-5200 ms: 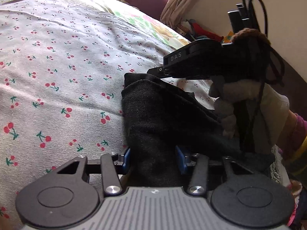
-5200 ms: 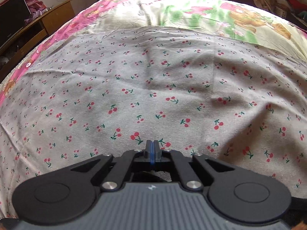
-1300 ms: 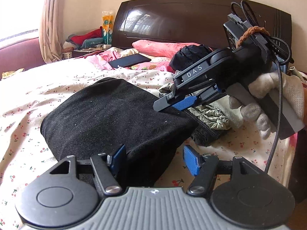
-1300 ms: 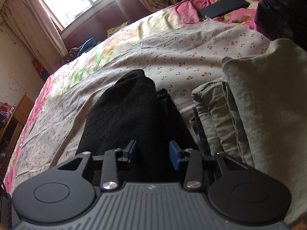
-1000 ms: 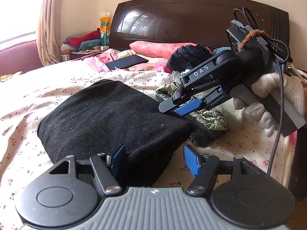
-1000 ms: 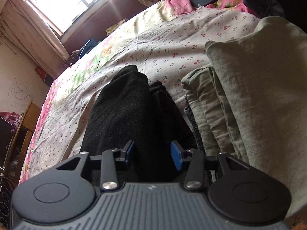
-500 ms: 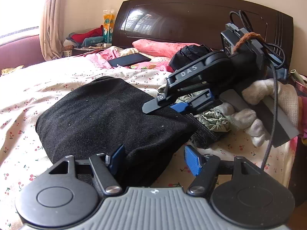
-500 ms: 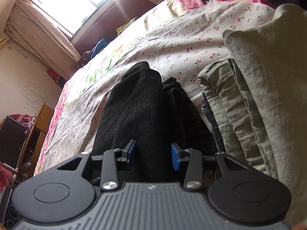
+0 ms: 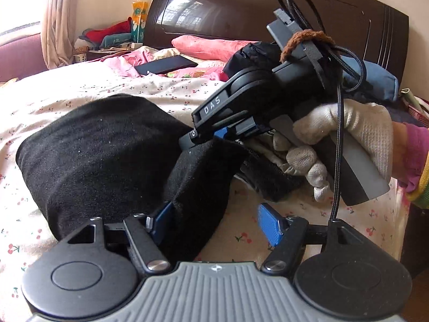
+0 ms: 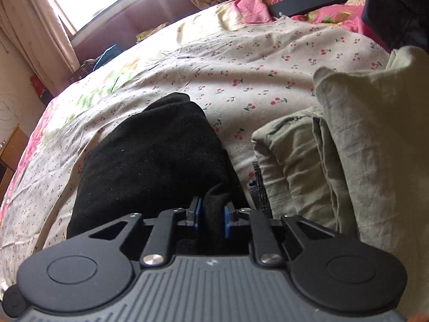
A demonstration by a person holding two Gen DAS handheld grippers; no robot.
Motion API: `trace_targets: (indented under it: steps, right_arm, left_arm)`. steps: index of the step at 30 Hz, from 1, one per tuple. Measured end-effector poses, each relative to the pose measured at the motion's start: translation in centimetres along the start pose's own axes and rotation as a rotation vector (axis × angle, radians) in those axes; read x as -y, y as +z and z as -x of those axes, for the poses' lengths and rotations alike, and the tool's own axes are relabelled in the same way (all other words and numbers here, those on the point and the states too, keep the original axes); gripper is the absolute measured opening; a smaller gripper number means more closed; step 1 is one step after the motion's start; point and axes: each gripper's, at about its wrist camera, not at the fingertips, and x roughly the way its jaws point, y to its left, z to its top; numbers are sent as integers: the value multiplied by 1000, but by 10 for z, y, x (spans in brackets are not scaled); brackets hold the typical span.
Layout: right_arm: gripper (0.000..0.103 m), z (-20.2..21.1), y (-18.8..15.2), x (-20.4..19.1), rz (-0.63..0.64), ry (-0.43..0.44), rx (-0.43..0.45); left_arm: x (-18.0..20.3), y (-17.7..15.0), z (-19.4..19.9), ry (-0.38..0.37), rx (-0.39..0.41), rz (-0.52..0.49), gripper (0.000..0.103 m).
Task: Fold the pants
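Left gripper [image 9: 214, 218], lower frame: grey ribbed body, two black round discs, black linkage arms with silver screws, blue ribbed pads [image 9: 269, 222]. Right gripper [image 10: 211, 217]: same build, blue pads. In the left view, right of centre, it is black with white "DAS" lettering, a looped black braided cable [image 9: 338, 123] and a brown fuzzy band [image 9: 303, 39]. Hand [image 9: 340, 139] in off-white knit glove; pink sleeve [image 9: 414, 153] with yellow-green cuff.
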Motion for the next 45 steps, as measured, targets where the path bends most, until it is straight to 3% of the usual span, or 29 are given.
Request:
trace_targets:
  steps: [2, 4, 9, 12, 16, 20, 23, 29, 31, 33, 36, 42, 45]
  right_arm:
    - [25, 8, 0, 2, -13, 14, 19]
    - [28, 28, 0, 1, -25, 9, 60]
    - [31, 72, -12, -32, 87, -140, 195]
    - [31, 75, -21, -61, 189, -137, 238]
    - [29, 43, -21, -81, 285, -141, 187]
    - [25, 5, -24, -63, 295, -201, 89]
    - [28, 24, -18, -63, 281, -158, 105]
    - [33, 35, 2, -65, 290, -127, 179]
    - [37, 16, 13, -52, 242, -117, 129]
    - [42, -2, 24, -35, 177, -38, 46]
    - [49, -13, 36, -12, 95, 69, -13]
    - [54, -22, 47, -3, 145, 109, -105]
    - [59, -37, 53, 6, 100, 143, -183]
  left_arm:
    - [1, -2, 14, -6, 15, -23, 81]
    - [-3, -3, 32, -12, 29, -19, 81]
    - [-17, -5, 67, 3, 109, 69, 81]
    - [-26, -5, 80, 28, 158, 106, 81]
    - [-53, 0, 71, 65, 172, 241, 81]
    - [-83, -14, 39, 161, 37, 331, 82]
    - [-102, -29, 38, 108, 36, 460, 85]
    - [-105, -13, 33, 143, 85, 432, 84]
    - [-110, -12, 25, 139, 75, 466, 84]
    - [-112, -13, 21, 128, 69, 484, 85]
    - [-113, -14, 17, 127, 64, 459, 89]
    - [-123, -18, 11, 89, 65, 491, 94]
    - [-122, -17, -1, 80, 59, 497, 102]
